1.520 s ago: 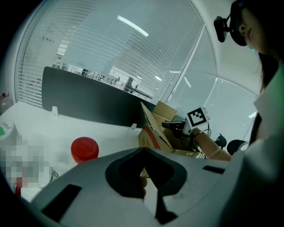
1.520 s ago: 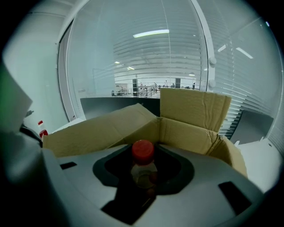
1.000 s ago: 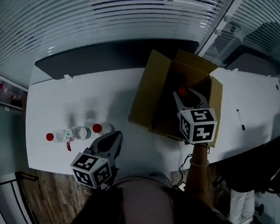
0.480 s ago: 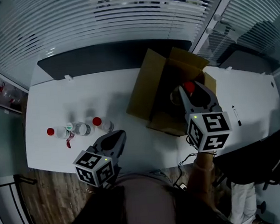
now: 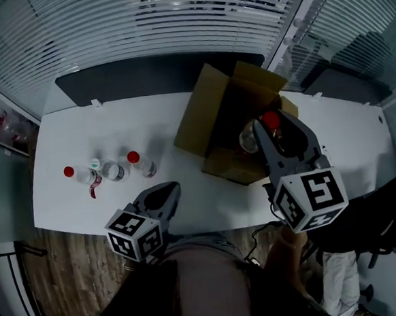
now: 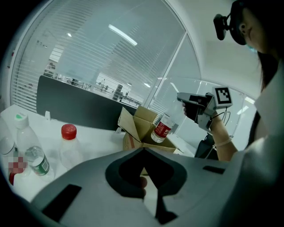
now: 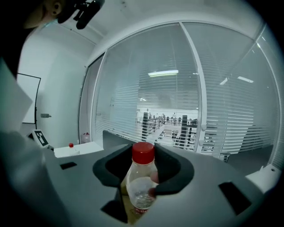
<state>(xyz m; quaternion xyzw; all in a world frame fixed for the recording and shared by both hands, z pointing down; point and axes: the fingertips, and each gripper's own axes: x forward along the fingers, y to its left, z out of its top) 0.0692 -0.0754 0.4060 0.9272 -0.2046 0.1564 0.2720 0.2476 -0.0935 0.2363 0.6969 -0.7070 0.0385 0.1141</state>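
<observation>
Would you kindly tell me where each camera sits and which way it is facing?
Head view: on the person's head, facing steeply down at the table, box and spare bottles; left tool, right tool and torso show.
Left gripper view: on the left tool, facing across the table toward the box; jaws together, the person's right arm beyond.
Right gripper view: on the right tool, facing the glass wall; jaws grip a red-capped bottle.
Shared: head and left gripper views both show that bottle over the box.
</observation>
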